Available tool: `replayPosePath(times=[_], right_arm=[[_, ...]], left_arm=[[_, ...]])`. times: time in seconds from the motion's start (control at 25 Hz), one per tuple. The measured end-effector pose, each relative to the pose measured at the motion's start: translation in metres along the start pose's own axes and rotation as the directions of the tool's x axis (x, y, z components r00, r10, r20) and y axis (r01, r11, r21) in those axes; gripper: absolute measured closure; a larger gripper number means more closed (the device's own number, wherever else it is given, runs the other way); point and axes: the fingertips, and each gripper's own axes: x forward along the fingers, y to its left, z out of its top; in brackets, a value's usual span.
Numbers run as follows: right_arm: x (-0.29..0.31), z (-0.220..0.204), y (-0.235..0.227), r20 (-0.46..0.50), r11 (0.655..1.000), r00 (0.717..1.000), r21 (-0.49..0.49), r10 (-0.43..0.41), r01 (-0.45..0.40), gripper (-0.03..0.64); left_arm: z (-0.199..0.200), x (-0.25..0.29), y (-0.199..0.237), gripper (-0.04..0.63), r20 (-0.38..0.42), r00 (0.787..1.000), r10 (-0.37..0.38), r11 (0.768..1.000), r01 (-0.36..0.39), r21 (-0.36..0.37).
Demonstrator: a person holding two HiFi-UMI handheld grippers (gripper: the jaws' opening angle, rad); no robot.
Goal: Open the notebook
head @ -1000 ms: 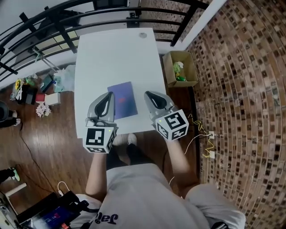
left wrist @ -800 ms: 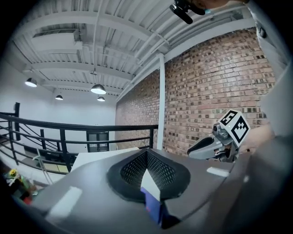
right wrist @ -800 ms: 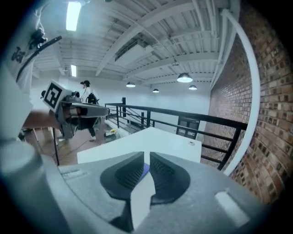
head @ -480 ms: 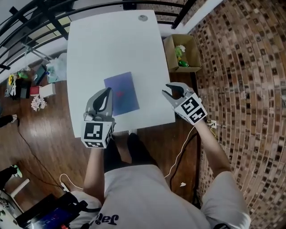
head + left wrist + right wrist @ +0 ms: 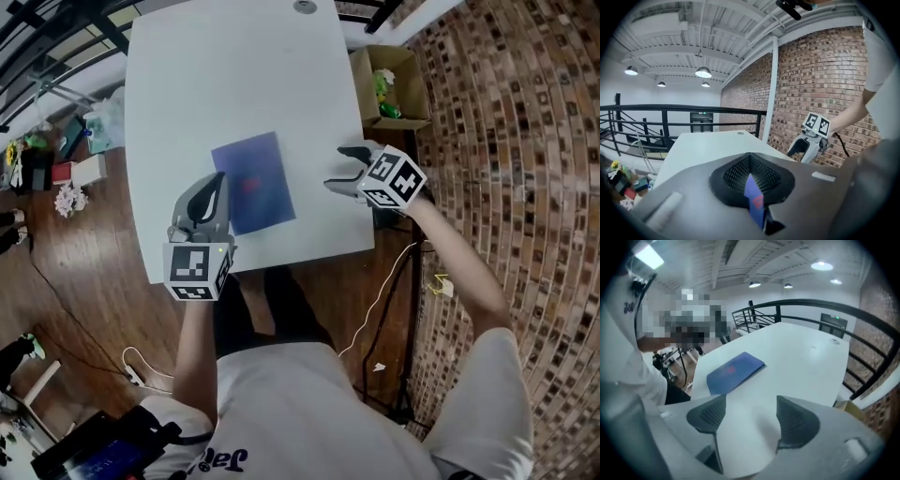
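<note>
My left gripper [image 5: 217,183] has its jaws pressed together and empty. My right gripper [image 5: 339,167] has just been spreading its jaws, with only bare table [image 5: 234,75] between them. Just ahead of the left jaws, and ahead-left of the right ones, the closed blue notebook [image 5: 253,183] lies flat; it looks thin, light and floppy, so I would pinch the cover's free edge.

The flat rectangular blue notebook [image 5: 253,183] bore a red mark on its cover; the rectangular bench [image 5: 234,75] was plain white. The grey left tongs [image 5: 221,178] and grey right tongs [image 5: 335,167] each carried black-and-white square markers.
</note>
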Motion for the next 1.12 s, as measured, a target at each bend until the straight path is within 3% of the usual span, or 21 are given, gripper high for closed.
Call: replayPosePath(times=[0.08, 0.2, 0.36, 0.8, 1.12], right_arm=[[0.010, 0.011, -0.003, 0.043, 0.989, 0.997, 0.136, 0.060, -0.065, 0.296], [0.026, 0.024, -0.006, 0.089, 0.935, 0.988, 0.324, 0.123, -0.146, 0.296], [0.046, 0.035, 0.006, 0.114, 0.868, 0.976, 0.445, 0.186, -0.218, 0.296], [0.092, 0.052, 0.032, 0.146, 0.765, 0.953, 0.570, 0.266, -0.301, 0.296], [0.093, 0.061, 0.029, 0.187, 0.738, 0.948, 0.595, 0.259, -0.319, 0.297]], left_arm=[[-0.007, 0.000, 0.005, 0.580, -0.013, 1.000, 0.006, 1.000, -0.006, -0.007], [-0.018, -0.002, 0.013, 0.580, -0.031, 0.999, 0.020, 1.000, -0.021, -0.022], [-0.024, -0.005, 0.022, 0.580, -0.045, 0.998, 0.033, 0.999, -0.034, -0.038], [-0.030, -0.011, 0.038, 0.580, -0.050, 0.998, 0.036, 0.998, -0.039, -0.045], [-0.036, -0.017, 0.045, 0.580, -0.054, 0.998, 0.028, 0.998, -0.031, -0.063]])
